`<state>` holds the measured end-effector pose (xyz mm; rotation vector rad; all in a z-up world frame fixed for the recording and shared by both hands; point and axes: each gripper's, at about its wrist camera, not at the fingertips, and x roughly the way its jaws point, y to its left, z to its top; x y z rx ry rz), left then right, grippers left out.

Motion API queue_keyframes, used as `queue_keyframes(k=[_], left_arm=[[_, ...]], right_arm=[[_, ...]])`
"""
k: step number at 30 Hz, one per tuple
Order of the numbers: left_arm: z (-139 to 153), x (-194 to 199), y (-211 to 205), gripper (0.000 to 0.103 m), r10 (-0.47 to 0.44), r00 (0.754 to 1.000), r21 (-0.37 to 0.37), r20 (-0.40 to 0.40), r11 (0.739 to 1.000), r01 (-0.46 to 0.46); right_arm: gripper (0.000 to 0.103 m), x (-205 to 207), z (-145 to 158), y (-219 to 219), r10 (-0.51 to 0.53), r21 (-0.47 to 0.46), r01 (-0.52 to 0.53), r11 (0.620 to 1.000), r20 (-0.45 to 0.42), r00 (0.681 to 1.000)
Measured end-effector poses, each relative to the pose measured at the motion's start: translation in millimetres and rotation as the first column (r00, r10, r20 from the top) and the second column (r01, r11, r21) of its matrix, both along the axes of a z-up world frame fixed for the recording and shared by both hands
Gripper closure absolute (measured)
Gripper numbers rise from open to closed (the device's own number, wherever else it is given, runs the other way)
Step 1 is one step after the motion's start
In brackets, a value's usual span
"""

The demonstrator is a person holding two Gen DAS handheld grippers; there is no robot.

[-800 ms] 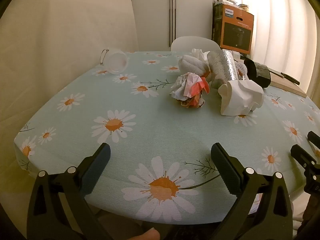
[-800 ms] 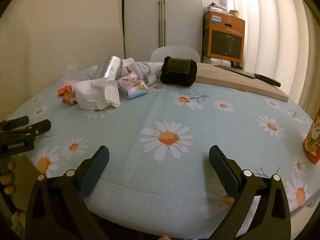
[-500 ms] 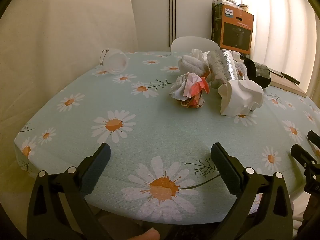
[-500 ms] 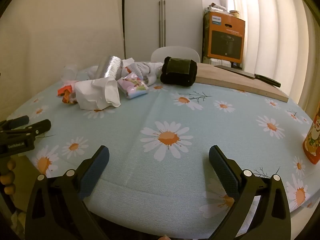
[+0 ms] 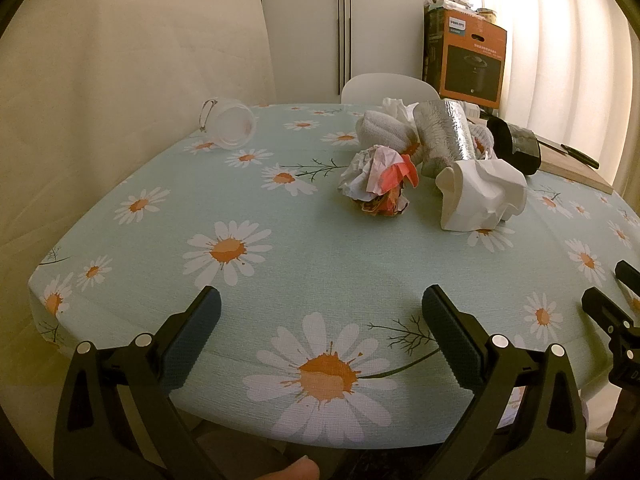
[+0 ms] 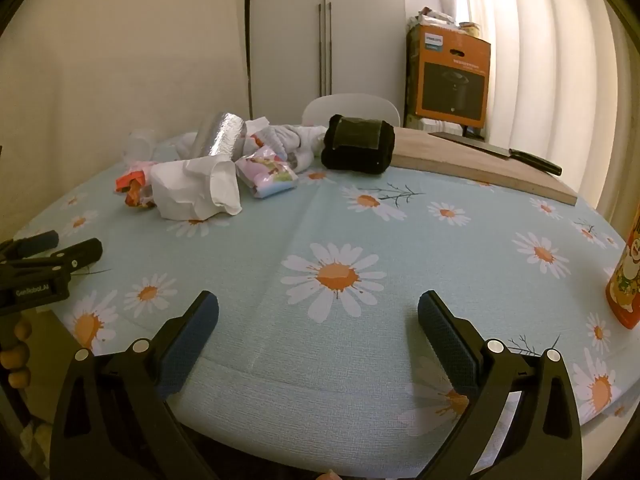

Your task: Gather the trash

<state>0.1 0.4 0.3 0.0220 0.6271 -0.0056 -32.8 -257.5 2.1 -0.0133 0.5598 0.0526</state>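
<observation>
The left gripper (image 5: pixel 320 300) hangs over the near edge of the table (image 5: pixel 168 240), jaws spread as wide as they go, with nothing between them and only the daisy cloth beneath. The right gripper (image 6: pixel 318 304) stands the same way, wide apart and empty, also above the near edge.

In the left wrist view the trash sits in a heap toward 1 o'clock, well apart from the jaws. Leftmost is a crumpled paper ball (image 5: pixel 378 180), white with red and orange scraps. Just beside it, at its 3 o'clock, lies a crushed white tissue (image 5: pixel 480 196). Behind both, a foil roll (image 5: pixel 444 140) leans among white wads (image 5: pixel 380 132). A clear jar (image 5: pixel 230 128) lies tipped over at 11 o'clock.

In the right wrist view the same heap is at 10 o'clock, and a colourful wrapper (image 6: pixel 266 174) lies just beside the tissue's right. A black bundle (image 6: pixel 358 150) touches the wooden board (image 6: pixel 480 168) at 12 o'clock.
</observation>
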Motion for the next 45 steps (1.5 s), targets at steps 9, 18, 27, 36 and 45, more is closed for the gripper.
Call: queue_keyframes(k=[9,18,27,36,45], left_arm=[[-0.3,-0.2,-0.4,0.004,-0.001,1.0,0.001,0.0,1.0,0.001],[-0.3,-0.3,-0.4,0.004,0.0,1.0,0.001,0.001,1.0,0.0],[-0.1,0.3,1.2,0.004,-0.001,1.0,0.003,0.014,1.0,0.001],[0.8,-0.6,4.2,0.004,-0.031,0.999,0.004,0.009,1.0,0.031],[-1.0,-3.9,8.4,0.005,-0.065,0.997,-0.008,0.038,0.998,0.066]], right_arm=[[0.007,-0.2,-0.1,0.1,0.0,0.0,0.0,1.0,0.002,1.0],[0.007,-0.3,-0.2,0.2,0.0,0.0,0.0,1.0,0.004,1.0],[0.007,-0.7,-1.3,-0.1,-0.001,0.002,0.001,1.0,0.008,1.0],[0.007,-1.7,0.3,0.8,-0.003,0.007,0.003,1.0,0.013,1.0],[0.007,-0.2,0.8,1.0,-0.003,0.001,0.003,1.0,0.007,1.0]])
